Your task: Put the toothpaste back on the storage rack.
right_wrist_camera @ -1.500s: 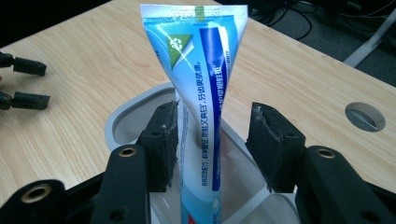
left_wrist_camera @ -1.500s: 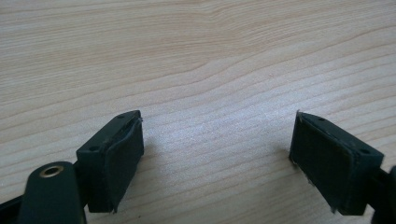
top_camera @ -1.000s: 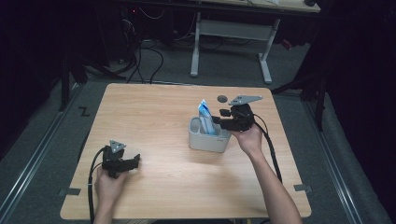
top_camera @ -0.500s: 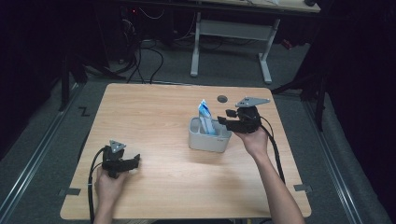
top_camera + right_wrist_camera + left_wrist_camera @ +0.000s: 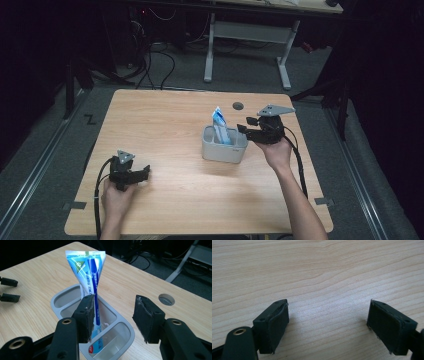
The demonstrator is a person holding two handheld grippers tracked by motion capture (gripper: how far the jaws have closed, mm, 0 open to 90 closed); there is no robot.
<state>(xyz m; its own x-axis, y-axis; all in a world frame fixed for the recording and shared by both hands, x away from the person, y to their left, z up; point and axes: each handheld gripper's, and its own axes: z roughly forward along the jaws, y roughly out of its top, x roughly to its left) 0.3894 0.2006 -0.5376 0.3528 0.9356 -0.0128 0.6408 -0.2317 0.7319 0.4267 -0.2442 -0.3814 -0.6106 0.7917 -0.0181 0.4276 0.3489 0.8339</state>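
- The left gripper [image 5: 131, 173] is being held low near the table's [image 5: 165, 125] front left corner, resting on or just above the wood; its jaws are standing wide apart with only bare grain between them. It is judged to be parked, out of the working area.
- The left hand [image 5: 116, 199] is being wrapped around the grip from behind, forearm entering over the front edge, jaws pointing right.
- The grey caddy [image 5: 224, 145] is sitting right of the table's centre; a blue-and-white toothpaste tube [image 5: 88, 277] is standing upright in it, crimped end up, propped by a compartment wall.
- The right gripper [image 5: 252, 130] is being held just beside the caddy's right side, jaws parted and gripping nothing, tube apart from both pads.
- The right hand [image 5: 276, 151] is being raised off the table, wrist cocked, jaws aimed left at the caddy.
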